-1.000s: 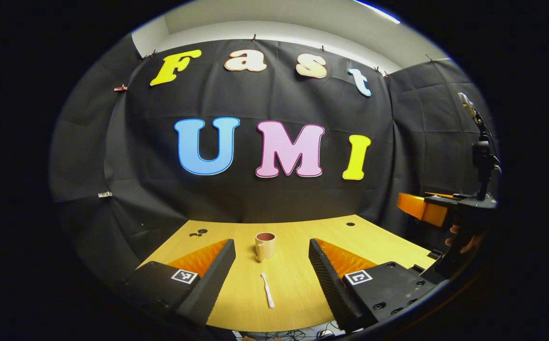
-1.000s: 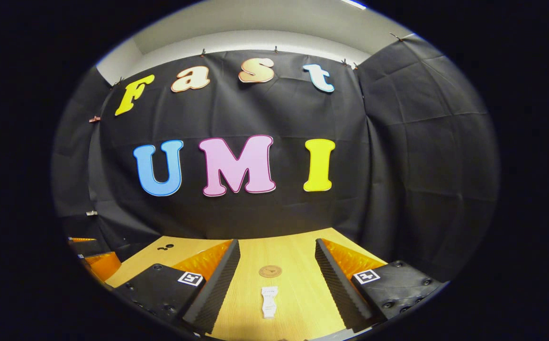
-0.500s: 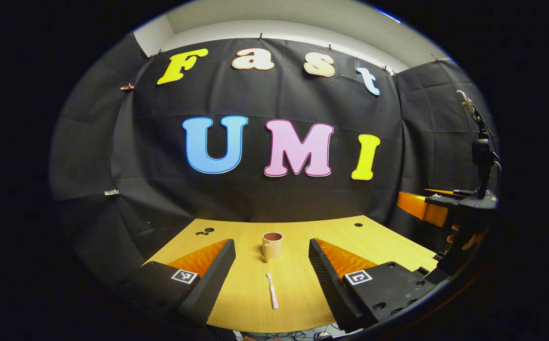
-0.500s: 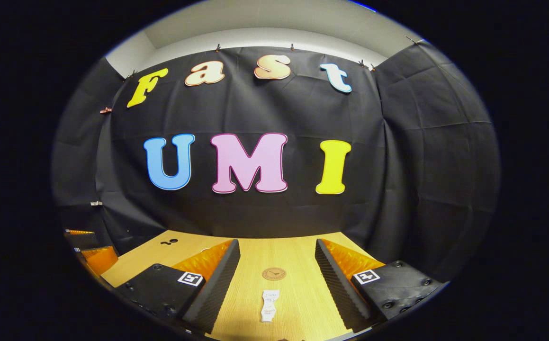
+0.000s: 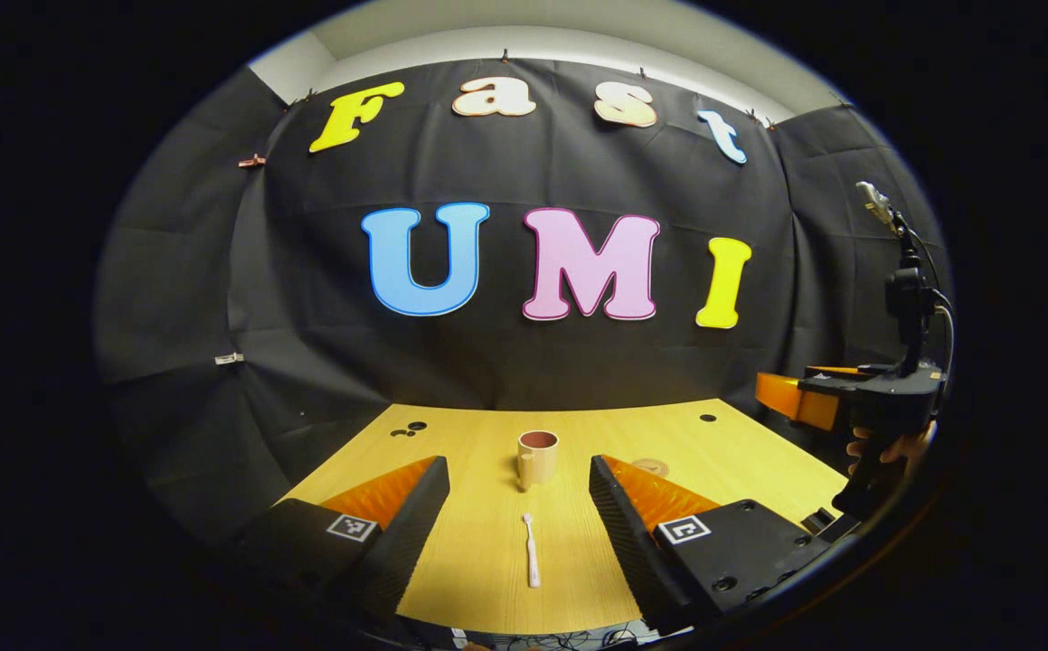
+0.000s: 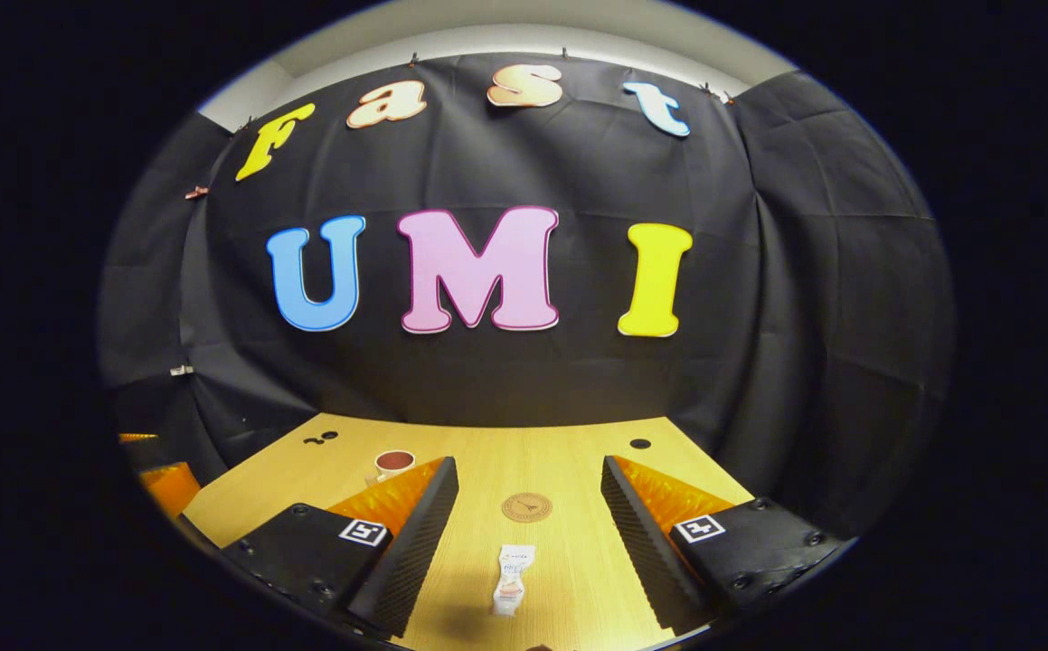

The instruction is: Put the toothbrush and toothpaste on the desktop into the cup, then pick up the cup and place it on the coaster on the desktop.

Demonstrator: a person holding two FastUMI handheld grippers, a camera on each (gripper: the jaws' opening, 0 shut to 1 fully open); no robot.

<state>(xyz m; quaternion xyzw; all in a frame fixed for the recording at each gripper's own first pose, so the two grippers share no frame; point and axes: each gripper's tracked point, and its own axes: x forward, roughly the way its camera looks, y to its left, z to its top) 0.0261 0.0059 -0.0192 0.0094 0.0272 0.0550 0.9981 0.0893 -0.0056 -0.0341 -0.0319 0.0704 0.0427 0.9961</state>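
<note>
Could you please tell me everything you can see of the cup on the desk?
The beige mug-like cup with a reddish-brown inside stands upright on the yellow wooden desktop, mouth open, with nothing visible inside. A handle shows on its left side in the left gripper view. It looks like smooth plastic or ceramic. Nothing touches it: the white toothbrush lies nearer the camera, apart from it, and the round brown coaster lies to its right.

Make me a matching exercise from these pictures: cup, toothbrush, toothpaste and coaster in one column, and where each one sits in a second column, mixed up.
Things:
1. cup
2. toothbrush
3. toothpaste
4. coaster

Places:
A. flat on the desk, just beyond the toothpaste
B. upright, beyond the toothbrush
C. lying between the left gripper's open fingers
D. lying between the right gripper's open fingers

Pairs: 1-B, 2-C, 3-D, 4-A
</note>
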